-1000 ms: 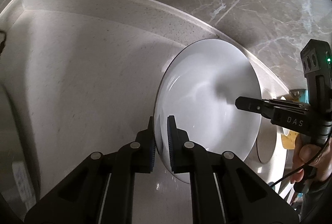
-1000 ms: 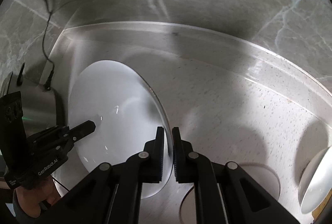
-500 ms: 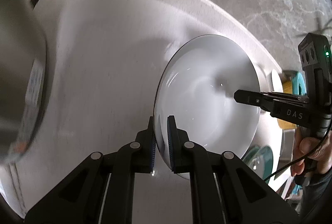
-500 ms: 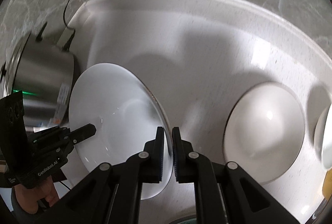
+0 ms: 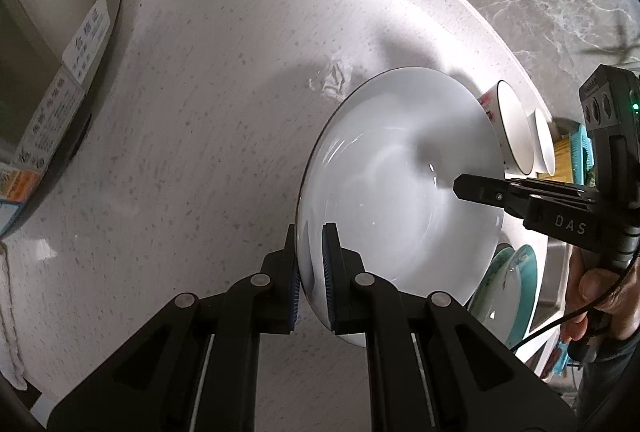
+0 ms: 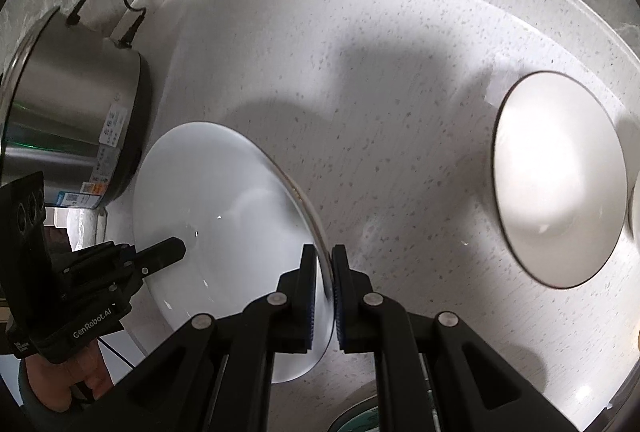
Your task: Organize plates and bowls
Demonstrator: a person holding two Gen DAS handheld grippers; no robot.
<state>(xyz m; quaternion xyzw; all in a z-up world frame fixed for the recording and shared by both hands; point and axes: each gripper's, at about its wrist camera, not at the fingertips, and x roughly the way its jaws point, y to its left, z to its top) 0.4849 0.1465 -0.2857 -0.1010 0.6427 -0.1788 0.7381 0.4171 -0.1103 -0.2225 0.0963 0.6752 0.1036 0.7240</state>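
From the left wrist, a white plate (image 5: 400, 192) (empty) is clamped at its rim by the left gripper (image 5: 311, 272) above the speckled counter (image 5: 200, 112); empty bowls (image 5: 516, 128) sit at two o'clock.

From the right wrist, the plate's (image 6: 224, 200) opposite rim is pinched by the right gripper (image 6: 325, 296); an empty bowl (image 6: 556, 176) lies at three o'clock.

A large, plain white plate (image 5: 400, 184) is held off the speckled pale desk (image 5: 200, 112), tilted, its rim pinched at opposite edges. To one side, two white bowls (image 5: 516, 128) with dark rims stand side by side on the desk. Teal and white plates (image 5: 504, 284) lie stacked just beyond the white plate's lower edge, partly hidden by it.
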